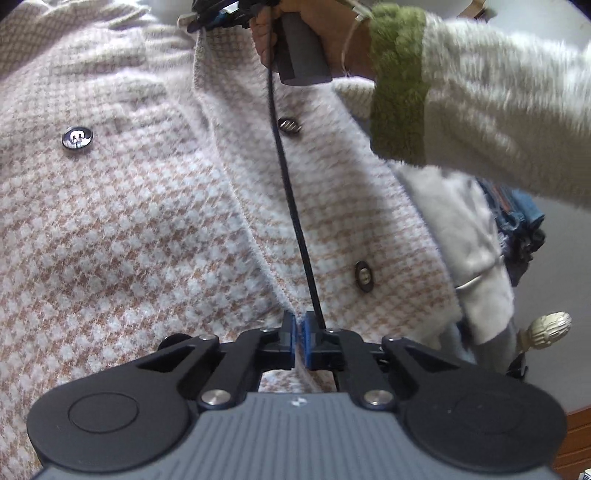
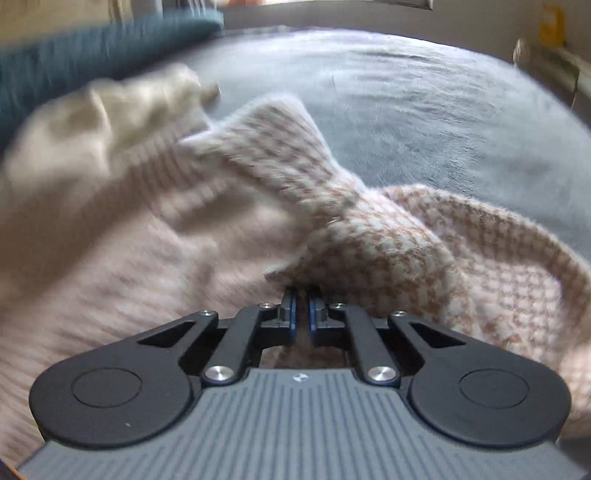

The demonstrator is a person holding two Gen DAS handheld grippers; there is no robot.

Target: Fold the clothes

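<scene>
A fuzzy pink-and-white houndstooth cardigan with dark buttons fills the left wrist view. My left gripper is shut on its front edge near the lowest button. At the top of that view my right gripper, held by a hand, pinches the same front edge further along. In the right wrist view the right gripper is shut on a fold of the cardigan, whose sleeve lies twisted ahead of it.
The person's cream sleeve with a green cuff crosses the top right. A black cable hangs over the cardigan. Blue denim lies at the right. The grey bedcover, a teal cushion and a blurred cream garment lie beyond.
</scene>
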